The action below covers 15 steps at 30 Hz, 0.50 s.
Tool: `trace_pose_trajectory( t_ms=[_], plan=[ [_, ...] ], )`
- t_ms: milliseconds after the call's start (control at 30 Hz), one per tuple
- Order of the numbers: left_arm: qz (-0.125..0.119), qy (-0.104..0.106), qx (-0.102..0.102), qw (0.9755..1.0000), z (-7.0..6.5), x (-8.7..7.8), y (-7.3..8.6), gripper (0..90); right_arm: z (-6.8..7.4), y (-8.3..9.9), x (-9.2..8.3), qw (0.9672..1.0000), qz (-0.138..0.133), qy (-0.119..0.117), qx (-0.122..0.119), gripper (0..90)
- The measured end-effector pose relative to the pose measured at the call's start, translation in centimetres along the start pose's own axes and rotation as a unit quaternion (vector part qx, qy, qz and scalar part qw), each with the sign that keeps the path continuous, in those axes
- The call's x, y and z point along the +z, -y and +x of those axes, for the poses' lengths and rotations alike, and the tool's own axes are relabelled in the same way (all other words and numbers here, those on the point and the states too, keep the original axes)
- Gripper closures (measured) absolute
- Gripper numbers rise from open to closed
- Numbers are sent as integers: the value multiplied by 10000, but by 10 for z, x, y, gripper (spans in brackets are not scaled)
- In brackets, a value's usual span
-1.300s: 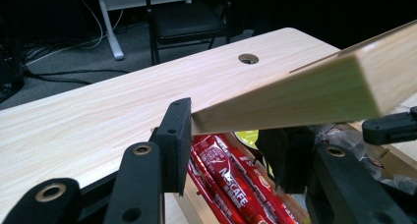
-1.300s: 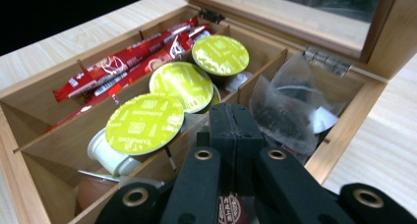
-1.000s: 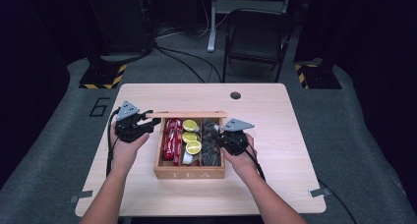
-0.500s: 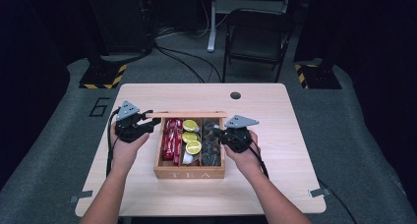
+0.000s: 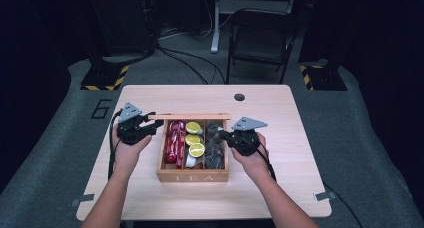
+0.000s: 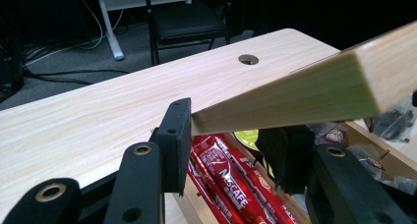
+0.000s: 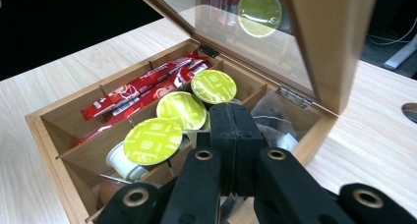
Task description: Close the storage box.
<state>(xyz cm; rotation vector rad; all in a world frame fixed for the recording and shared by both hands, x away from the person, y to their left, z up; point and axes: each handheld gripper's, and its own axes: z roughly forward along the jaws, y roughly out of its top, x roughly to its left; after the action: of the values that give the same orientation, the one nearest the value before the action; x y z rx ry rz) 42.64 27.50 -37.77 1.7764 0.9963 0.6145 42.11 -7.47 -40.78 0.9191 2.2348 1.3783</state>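
Our left tool [image 6: 231, 135] holds the left end of the tea box's lid [image 6: 314, 89], one pad pressed on the wood edge, the other behind it; the lid [image 5: 189, 116] stands raised over the far edge of the wooden tea box [image 5: 193, 177]. Our right tool [image 7: 236, 135] has its jaws pressed together with nothing between them, hovering at the right compartment among dark sachets [image 5: 215, 148].

To do this step well, we judge it best to keep the left grip steady so the lid cannot drop on the right tool, then open the right jaws before dipping for a sachet, keeping off the green-topped capsules [image 7: 181, 110] in the middle and the red Nescafé sticks [image 6: 231, 182] at the left.

The box sits mid-table, toward the near edge. The table [image 5: 280, 113] is pale wood with a cable hole [image 5: 239, 97] at the far side. Beyond lie grey floor, a folding chair [image 5: 260, 43] and dark surroundings.
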Motion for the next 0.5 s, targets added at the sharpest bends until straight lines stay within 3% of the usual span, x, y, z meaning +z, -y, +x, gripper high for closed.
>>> trace_pose_trajectory(
  t_ms=[500],
  plan=[
    [9,-1,7,10000,0,0,0,569,-18,-1,-25,9997,-99,215,60,900]
  ],
)
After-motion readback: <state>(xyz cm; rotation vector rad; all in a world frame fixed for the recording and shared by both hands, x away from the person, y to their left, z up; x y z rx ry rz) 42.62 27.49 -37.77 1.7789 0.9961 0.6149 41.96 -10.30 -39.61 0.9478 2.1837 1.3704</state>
